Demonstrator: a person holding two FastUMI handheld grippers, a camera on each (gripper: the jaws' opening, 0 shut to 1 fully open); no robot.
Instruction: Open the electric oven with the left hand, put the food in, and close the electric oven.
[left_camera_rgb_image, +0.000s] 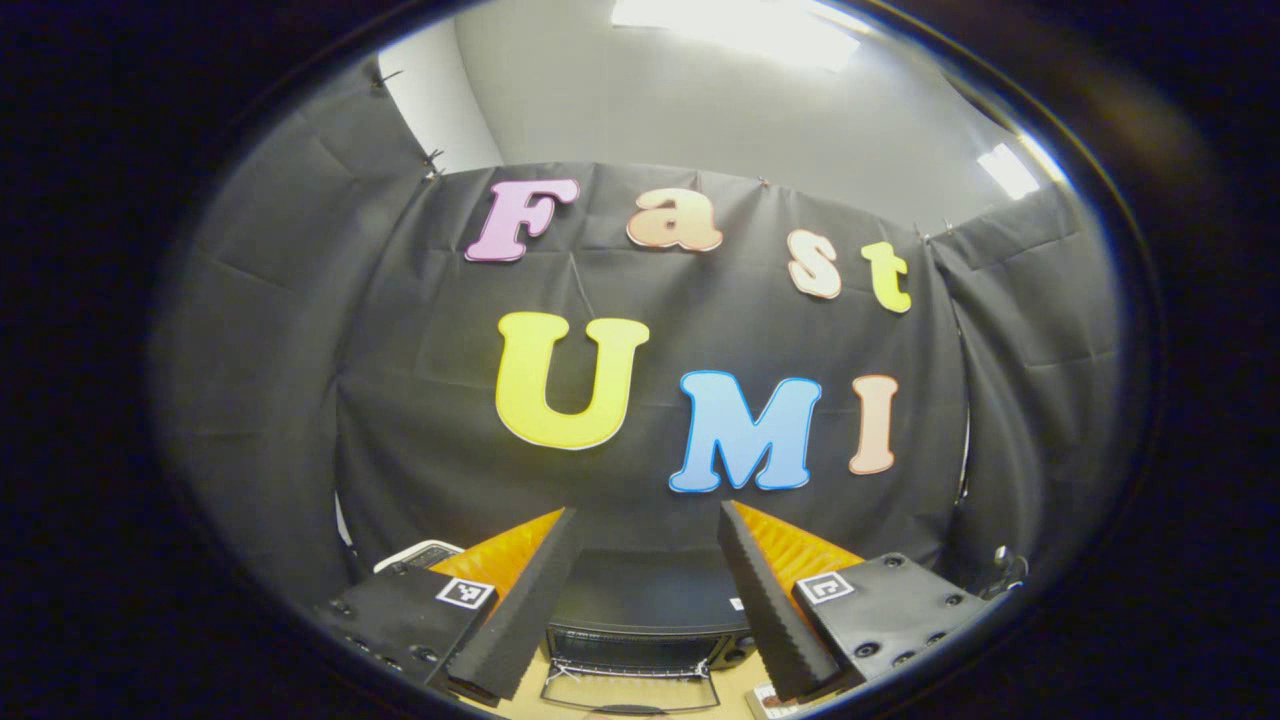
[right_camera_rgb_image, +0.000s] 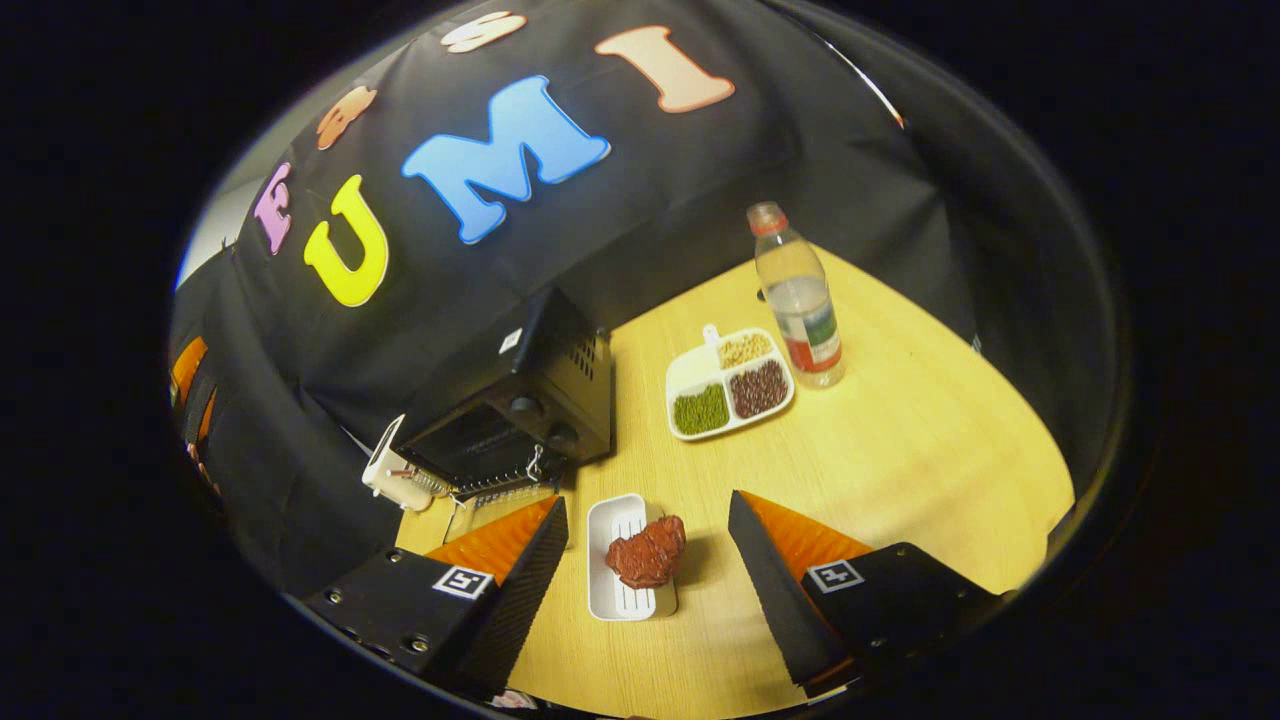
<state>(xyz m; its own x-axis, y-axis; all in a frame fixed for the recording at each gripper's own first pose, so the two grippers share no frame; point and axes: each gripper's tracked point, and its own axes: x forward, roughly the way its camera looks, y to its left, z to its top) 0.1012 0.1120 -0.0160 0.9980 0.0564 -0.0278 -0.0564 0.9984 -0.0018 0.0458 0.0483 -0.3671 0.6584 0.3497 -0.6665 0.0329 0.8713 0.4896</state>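
One electric oven (right_camera_rgb_image: 520, 400), a black metal box with two round knobs on its front and a slotted vent on its side, stands at the back edge of the pale wood-grain table (right_camera_rgb_image: 900, 470), against the black cloth wall. Its glass door (right_camera_rgb_image: 500, 510) hangs folded down toward the front edge, with a wire handle along its lip; in the left gripper view the same oven (left_camera_rgb_image: 645, 615) sits low between the fingers, door down. One piece of food (right_camera_rgb_image: 647, 551), a lumpy, dark red chunk with a glossy, knobbly surface, lies on one small white rectangular tray (right_camera_rgb_image: 612, 590) with ridged slots, just in front of the oven door. Toward the back right part of the table sits one white divided dish (right_camera_rgb_image: 690, 372) with three compartments: green beans, dark red beans and pale yellow grains. Touching or just beside it stands one clear plastic bottle (right_camera_rgb_image: 800, 300), upright, with a red cap and a coloured label. The right gripper (right_camera_rgb_image: 645, 540) has its two wedge-shaped fingers, black ribbed foam over orange, spread wide with the tray and food seen between them and nothing held. The left gripper (left_camera_rgb_image: 645, 550) is likewise spread wide and empty, pointed at the oven.
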